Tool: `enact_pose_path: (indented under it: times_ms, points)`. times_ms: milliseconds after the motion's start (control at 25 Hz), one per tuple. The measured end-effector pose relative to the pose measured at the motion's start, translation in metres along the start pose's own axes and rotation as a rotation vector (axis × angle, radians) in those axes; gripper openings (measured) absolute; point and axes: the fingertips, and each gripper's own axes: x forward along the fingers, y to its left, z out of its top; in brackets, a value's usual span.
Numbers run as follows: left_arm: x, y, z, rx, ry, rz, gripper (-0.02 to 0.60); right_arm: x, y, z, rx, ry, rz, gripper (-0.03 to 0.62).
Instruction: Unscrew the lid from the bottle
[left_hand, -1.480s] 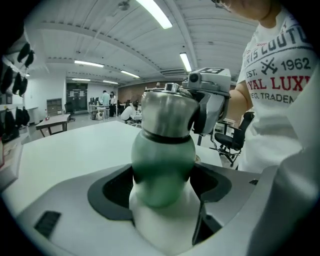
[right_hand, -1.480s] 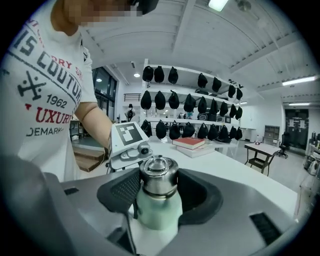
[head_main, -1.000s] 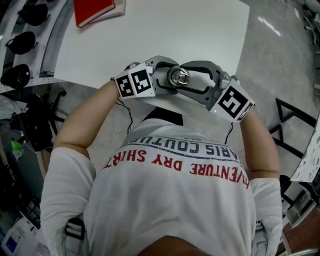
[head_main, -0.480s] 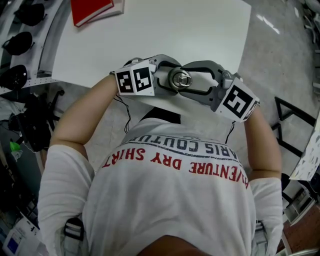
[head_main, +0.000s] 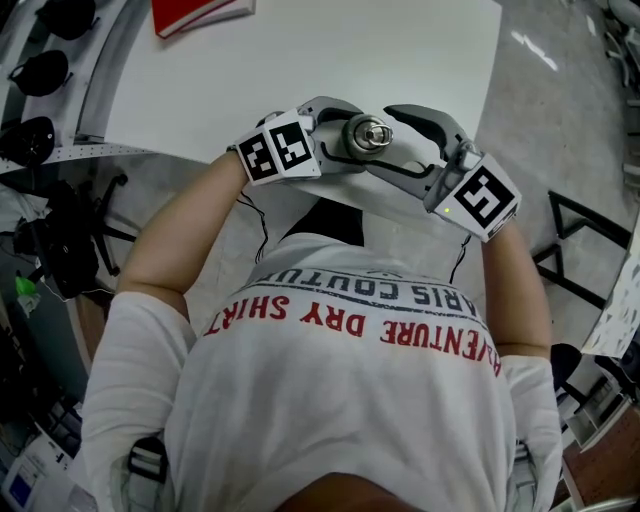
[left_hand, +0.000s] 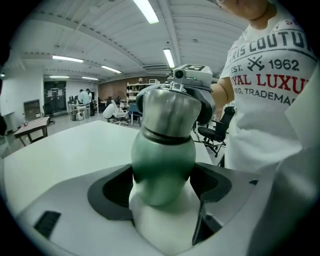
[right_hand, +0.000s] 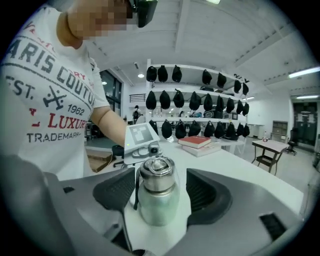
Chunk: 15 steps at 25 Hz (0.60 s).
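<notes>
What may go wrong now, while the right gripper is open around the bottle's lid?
1. The right gripper has just been opening its jaws; the lid stands free between them. Closing off-centre may slip on the smooth steel.
2. Only the left gripper holds the bottle, by its rounded body, near the edge of the table; it may turn or drop.

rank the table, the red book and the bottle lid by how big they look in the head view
1. table: by far the largest.
2 or 3. red book and bottle lid: about alike; the frame's top edge cuts the book off and the lid is nearer the camera, so no ranking.
</notes>
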Motion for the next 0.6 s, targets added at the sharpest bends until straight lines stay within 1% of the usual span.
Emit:
enact_pose_path:
  times_ms: [120,200,440,600]
  points:
    - [-0.003,0.002,-0.001,-0.047,-0.024,0.07,0.37,-0.005,-0.008,0.001,0.016,-0.013,-0.117,0.303]
    - [-0.004,0.002,-0.002,-0.083,-0.042,0.12,0.37,-0.006,-0.008,0.0,0.037,-0.03,-0.17,0.304]
    - [-0.011,0.006,-0.007,-0.181,-0.084,0.265,0.37,0.002,0.001,-0.001,0.108,-0.067,-0.267,0.302]
    - [-0.011,0.01,-0.005,-0.252,-0.12,0.386,0.371,0.005,0.005,-0.005,0.137,-0.077,-0.32,0.302]
